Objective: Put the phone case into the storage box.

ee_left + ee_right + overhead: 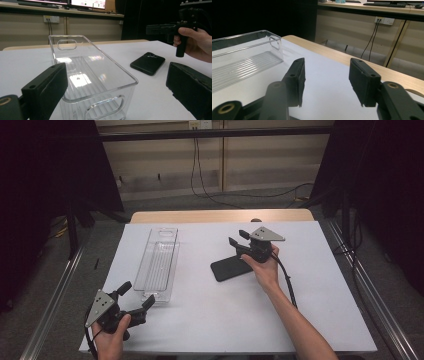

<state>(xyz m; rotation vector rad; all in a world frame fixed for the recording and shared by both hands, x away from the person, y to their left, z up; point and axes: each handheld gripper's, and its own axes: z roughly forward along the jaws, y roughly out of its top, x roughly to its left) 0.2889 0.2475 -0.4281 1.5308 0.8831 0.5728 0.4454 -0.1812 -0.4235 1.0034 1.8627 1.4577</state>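
Observation:
A black phone (230,268) lies flat on the white table (200,320), right of centre; in the left gripper view the phone (148,63) sits beyond the bin. My right gripper (238,237) hovers just above and behind the phone, pointing left toward the bin. In its own view the right gripper (325,80) stands open with nothing between its pads. My left gripper (137,293) rests near the front left corner, wide open and empty, aimed at the near end of the clear plastic bin (159,265). The left gripper (117,75) frames that bin (110,65).
The long clear bin (244,62) is empty and lies lengthwise on the left half of the table. A wooden strip (220,216) edges the far side. Dark curtains and cables (200,180) lie beyond. Metal rails (55,295) run along both sides.

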